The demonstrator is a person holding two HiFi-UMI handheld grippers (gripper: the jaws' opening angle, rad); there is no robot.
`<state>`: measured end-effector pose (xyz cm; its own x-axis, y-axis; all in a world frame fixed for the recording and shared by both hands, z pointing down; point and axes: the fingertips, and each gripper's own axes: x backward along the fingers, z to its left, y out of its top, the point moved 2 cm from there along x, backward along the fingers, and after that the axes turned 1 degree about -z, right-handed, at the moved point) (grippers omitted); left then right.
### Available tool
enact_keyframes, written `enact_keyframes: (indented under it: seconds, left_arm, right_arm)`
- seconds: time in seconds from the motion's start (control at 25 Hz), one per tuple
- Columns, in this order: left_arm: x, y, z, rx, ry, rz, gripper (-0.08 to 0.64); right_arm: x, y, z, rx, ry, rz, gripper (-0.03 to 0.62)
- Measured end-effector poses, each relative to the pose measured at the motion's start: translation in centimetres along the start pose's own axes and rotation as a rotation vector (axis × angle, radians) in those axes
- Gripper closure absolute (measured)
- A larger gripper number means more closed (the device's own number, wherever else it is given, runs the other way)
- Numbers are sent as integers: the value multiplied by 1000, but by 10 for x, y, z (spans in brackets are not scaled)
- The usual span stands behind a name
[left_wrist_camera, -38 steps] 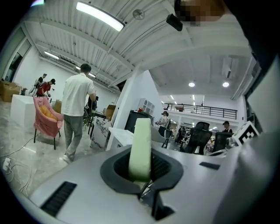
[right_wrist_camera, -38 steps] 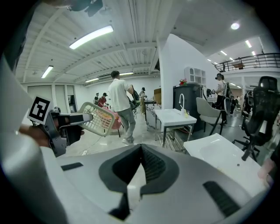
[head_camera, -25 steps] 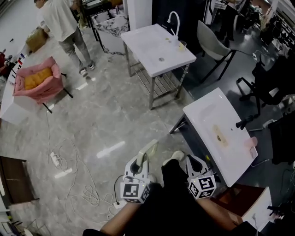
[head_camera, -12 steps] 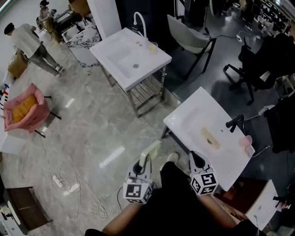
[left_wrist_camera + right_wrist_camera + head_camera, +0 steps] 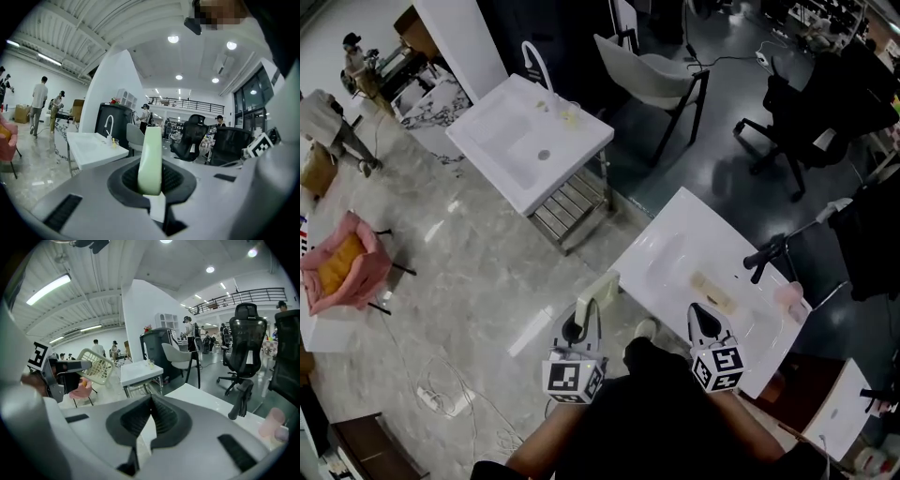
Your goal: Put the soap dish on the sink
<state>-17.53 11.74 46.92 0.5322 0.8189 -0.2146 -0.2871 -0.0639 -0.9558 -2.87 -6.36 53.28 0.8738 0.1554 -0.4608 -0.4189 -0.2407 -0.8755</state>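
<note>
Both grippers have moved closer to the near white sink (image 5: 675, 239). The left gripper (image 5: 583, 315), just short of the sink's front edge, is clamped on the pale green soap dish (image 5: 602, 284). The right gripper (image 5: 698, 310), over that edge, is closed and empty. The left gripper view shows the dish edge-on; the right gripper view shows its slotted grid. A glossy grey floor (image 5: 459, 281) lies left of the sink.

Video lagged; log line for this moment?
left claw: shut on soap dish | right claw: shut, empty | sink: dish not yet placed
</note>
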Motion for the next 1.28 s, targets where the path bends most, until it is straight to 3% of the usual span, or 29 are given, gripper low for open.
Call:
enact_keyframes:
  seconds: [0.32, 0.52, 0.84, 1.28]
  left_arm:
    - [-60, 5, -37, -12, -76, 29, 532]
    - [-90, 1, -57, -113, -128, 68, 532]
    - [-141, -18, -84, -52, -195, 160, 532]
    - [-203, -44, -145, -90, -353, 246, 532]
  right_arm:
    - [-9, 6, -53, -52, -30, -24, 594]
    - [-19, 3, -80, -47, -48, -32, 594]
    - [-16, -8, -120, -124, -112, -28, 594]
    - [10, -11, -160, -182, -206, -55, 594]
